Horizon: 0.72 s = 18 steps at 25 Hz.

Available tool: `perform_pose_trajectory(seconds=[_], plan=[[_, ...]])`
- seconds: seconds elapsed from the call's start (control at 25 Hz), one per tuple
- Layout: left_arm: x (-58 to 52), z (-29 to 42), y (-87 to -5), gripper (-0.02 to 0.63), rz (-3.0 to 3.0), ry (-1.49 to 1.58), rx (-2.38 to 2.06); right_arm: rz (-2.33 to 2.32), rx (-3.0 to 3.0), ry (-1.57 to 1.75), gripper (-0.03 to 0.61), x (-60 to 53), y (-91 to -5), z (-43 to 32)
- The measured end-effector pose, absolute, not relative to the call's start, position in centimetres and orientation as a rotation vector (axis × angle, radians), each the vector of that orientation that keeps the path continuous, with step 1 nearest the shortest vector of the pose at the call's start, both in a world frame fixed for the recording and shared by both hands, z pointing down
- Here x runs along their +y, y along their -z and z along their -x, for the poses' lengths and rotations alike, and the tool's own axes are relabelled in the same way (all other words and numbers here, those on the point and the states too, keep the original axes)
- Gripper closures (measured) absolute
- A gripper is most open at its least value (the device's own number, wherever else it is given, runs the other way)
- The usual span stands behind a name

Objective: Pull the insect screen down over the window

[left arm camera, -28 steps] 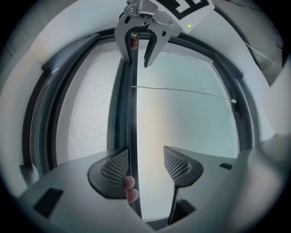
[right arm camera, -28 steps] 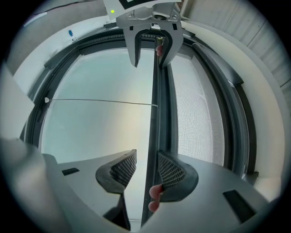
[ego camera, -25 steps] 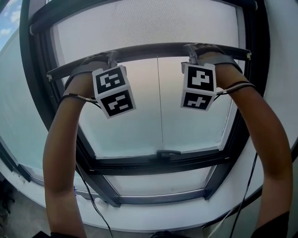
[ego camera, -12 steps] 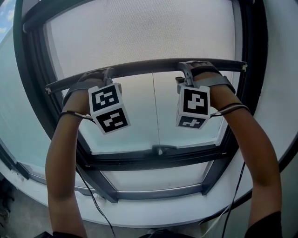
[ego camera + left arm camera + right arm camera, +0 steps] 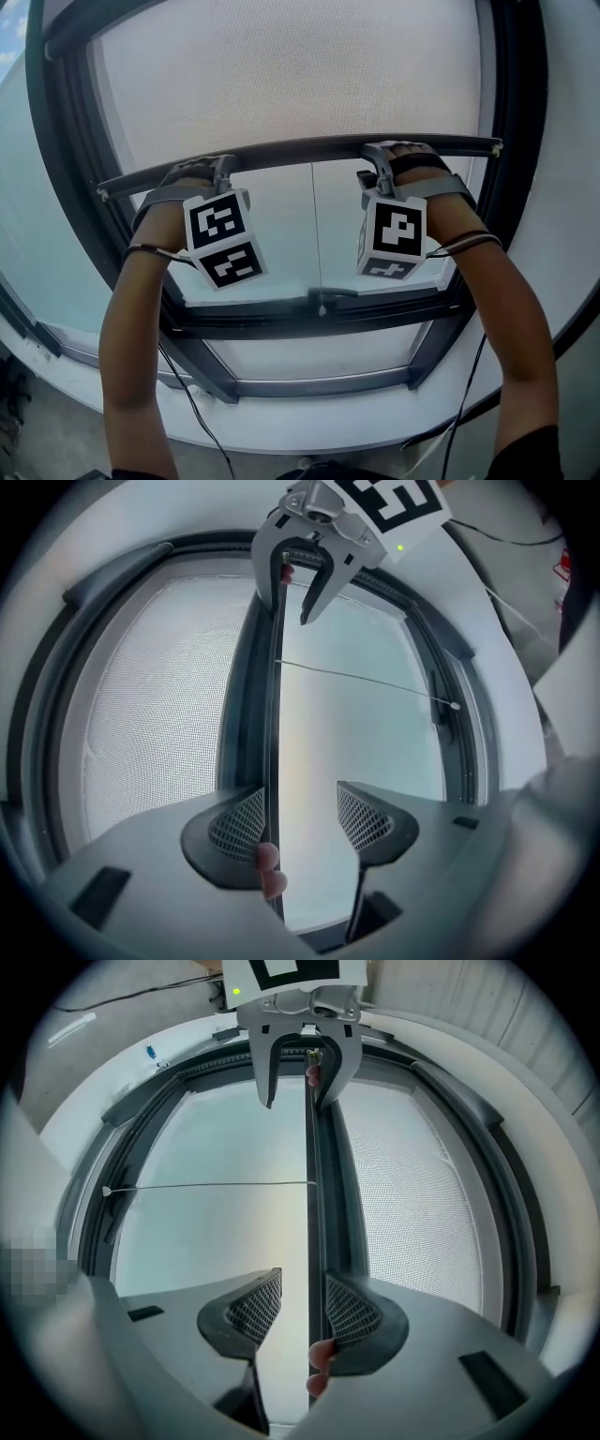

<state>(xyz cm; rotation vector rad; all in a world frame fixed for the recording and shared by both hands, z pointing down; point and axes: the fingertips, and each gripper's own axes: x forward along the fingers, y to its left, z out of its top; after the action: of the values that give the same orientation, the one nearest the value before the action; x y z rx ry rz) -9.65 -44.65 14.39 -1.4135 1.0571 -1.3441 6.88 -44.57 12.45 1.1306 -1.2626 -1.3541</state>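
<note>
The insect screen's grey mesh covers the upper part of the window, ending in a dark pull bar. My left gripper and right gripper both sit on that bar, left and right of its middle. In the left gripper view the bar runs between the open jaws of my left gripper, against the left pad, with a person's fingertips on it. In the right gripper view the bar lies by the right pad of my right gripper, jaws apart.
A thin pull cord hangs from the bar's middle down to the window handle. The dark window frame surrounds the opening, with the lower sash rail and white sill below. Cables trail from both arms.
The pull bar and both grippers have come down the window, and more mesh shows above the bar than a second ago.
</note>
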Motion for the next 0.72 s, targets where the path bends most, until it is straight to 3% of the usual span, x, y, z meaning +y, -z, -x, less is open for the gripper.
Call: perform_pose_trajectory(seconds=[0.72], plan=[[-44.32, 9.48, -14.18, 0.382, 1.539, 1.348, 0.980, -1.084, -1.315, 1.259, 0.443, -44.53, -12.18, -6.78]])
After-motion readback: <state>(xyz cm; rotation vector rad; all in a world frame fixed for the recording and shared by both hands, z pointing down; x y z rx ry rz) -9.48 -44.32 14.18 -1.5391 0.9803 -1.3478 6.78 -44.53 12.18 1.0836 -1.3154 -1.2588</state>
